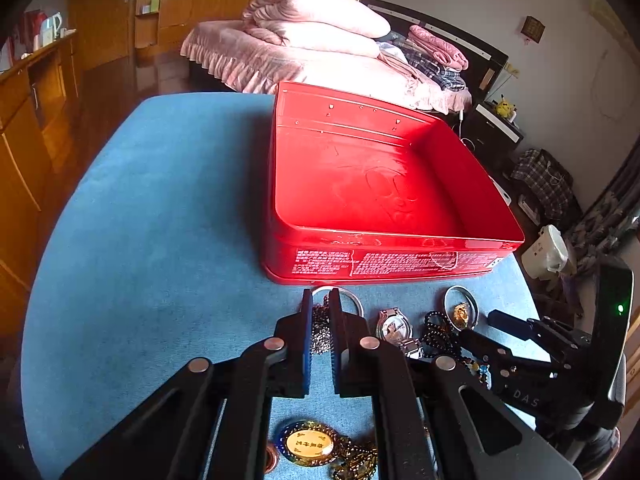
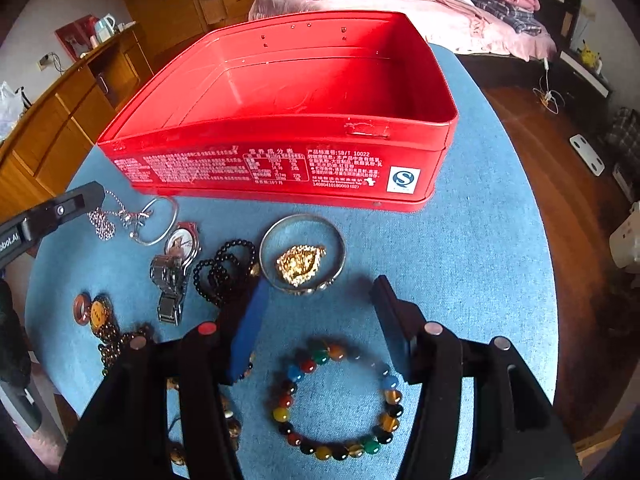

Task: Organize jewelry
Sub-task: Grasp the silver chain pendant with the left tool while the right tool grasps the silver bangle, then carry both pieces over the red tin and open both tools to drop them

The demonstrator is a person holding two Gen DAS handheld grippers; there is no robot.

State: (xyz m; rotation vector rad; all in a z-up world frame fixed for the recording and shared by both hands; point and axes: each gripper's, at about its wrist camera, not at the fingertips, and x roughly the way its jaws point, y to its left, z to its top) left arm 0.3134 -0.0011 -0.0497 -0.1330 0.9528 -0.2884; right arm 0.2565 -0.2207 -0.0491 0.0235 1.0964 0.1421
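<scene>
An empty red tin box (image 1: 380,266) (image 2: 280,164) stands on the blue round table (image 1: 160,220). Jewelry lies in front of it. My left gripper (image 1: 321,304) (image 2: 94,196) is shut on a silver ball chain (image 1: 322,332) (image 2: 102,222) beside a thin silver bangle (image 1: 356,300) (image 2: 168,216). My right gripper (image 2: 320,284) (image 1: 504,320) is open and holds nothing. It hovers above a multicoloured bead bracelet (image 2: 340,400). Just ahead of its fingers a wider bangle (image 2: 340,240) rings a gold pendant (image 2: 300,264).
A wristwatch (image 2: 180,246) (image 1: 394,326) and black beads (image 2: 228,268) lie between the two grippers. An oval gold pendant (image 1: 310,444) (image 2: 98,314) and a brown ring (image 2: 82,310) sit near the front edge. A bed (image 1: 320,52) and wooden cabinets (image 1: 36,120) surround the table.
</scene>
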